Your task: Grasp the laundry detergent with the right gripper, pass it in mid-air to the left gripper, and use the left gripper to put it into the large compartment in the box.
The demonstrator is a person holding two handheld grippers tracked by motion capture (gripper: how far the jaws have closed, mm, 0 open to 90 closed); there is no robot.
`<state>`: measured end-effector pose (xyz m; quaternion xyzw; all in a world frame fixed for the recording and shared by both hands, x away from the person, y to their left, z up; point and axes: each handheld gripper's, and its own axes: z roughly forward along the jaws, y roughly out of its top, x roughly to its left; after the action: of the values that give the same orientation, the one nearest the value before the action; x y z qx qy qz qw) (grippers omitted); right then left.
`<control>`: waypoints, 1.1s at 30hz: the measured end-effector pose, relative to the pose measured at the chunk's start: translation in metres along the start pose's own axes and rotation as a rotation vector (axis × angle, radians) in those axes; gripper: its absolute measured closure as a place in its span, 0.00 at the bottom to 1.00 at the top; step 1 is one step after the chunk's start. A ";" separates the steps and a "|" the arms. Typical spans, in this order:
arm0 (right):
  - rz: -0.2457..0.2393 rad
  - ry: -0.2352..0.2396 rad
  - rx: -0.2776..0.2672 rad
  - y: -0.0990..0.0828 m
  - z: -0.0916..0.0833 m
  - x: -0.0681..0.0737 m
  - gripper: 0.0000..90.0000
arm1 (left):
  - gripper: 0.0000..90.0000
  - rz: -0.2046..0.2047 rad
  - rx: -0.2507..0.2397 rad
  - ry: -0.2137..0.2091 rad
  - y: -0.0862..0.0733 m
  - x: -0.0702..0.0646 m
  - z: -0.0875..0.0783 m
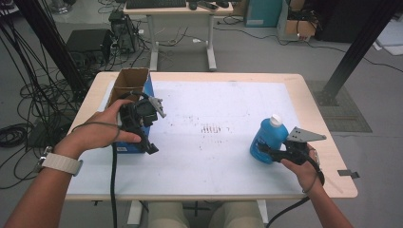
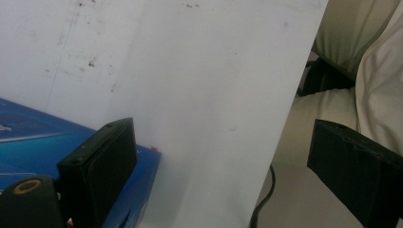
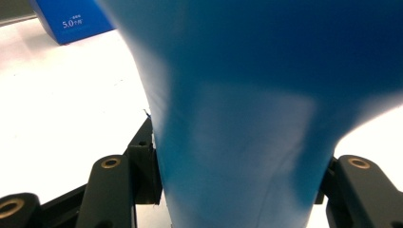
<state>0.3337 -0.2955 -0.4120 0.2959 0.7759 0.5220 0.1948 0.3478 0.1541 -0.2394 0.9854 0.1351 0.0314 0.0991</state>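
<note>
The right gripper [image 3: 237, 190] pinches a blurred blue bottle [image 3: 237, 118]; the left gripper [image 2: 228, 161] gapes beside a box [image 3: 71, 19] reading "5.0".

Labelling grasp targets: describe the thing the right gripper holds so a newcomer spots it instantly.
On the white-topped table, look to its right edge, near the person's right hand. There the right gripper clamps a blue bottle; its white cap and rounded body distinguish it from the open blue box far left.

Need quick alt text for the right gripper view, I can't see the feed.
The right gripper is clamped on the narrow waist of a blue plastic bottle, one black jaw on each side. Behind lie the white table surface and a blue cardboard box, far left.
</note>
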 end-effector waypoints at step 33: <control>-0.047 0.002 0.012 0.000 -0.001 -0.001 0.48 | 0.11 0.005 -0.001 0.004 0.003 -0.001 -0.001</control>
<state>0.3338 -0.2968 -0.4115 0.2783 0.7860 0.5129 0.2043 0.3479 0.1515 -0.2381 0.9856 0.1327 0.0335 0.0995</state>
